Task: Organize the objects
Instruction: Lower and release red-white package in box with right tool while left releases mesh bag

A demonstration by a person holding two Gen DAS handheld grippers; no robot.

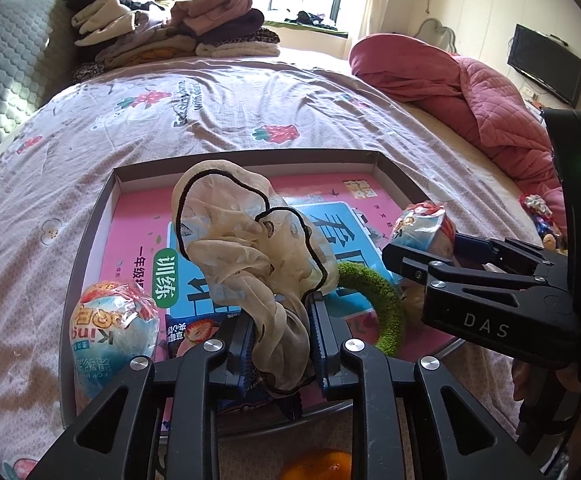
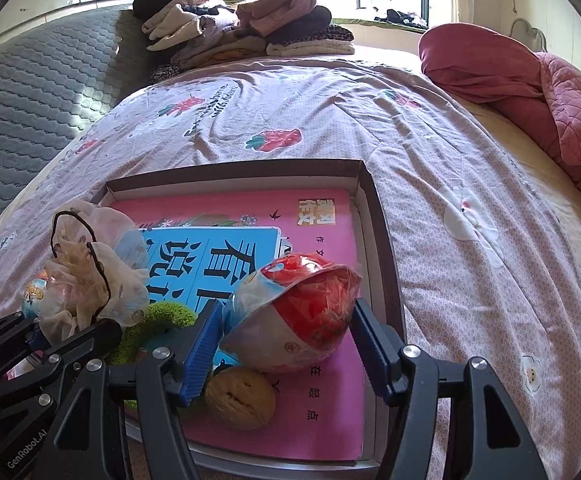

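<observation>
A shallow cardboard box (image 1: pixel 250 157) (image 2: pixel 378 204) lies on the bed with a pink book (image 1: pixel 138 220) (image 2: pixel 326 412) in it. My left gripper (image 1: pixel 278 332) is shut on a beige gauze scrunchie (image 1: pixel 242 236) (image 2: pixel 86 272) and holds it over the box. My right gripper (image 2: pixel 286 344) (image 1: pixel 422 252) holds a red-and-white wrapped toy egg (image 2: pixel 298 316) (image 1: pixel 424 222) between its jaws over the box's right side. A second egg (image 1: pixel 114 328), a green fuzzy ring (image 1: pixel 386 304) (image 2: pixel 158 320), a snack packet (image 1: pixel 194 330) and a walnut (image 2: pixel 240 396) lie in the box.
The bed has a strawberry-print sheet (image 1: pixel 218 116). Folded clothes (image 1: pixel 170 24) are piled at its far end and a red quilt (image 1: pixel 478 92) lies at the right. An orange (image 1: pixel 318 464) sits below my left gripper. Small wrapped items (image 1: pixel 538 216) lie by the quilt.
</observation>
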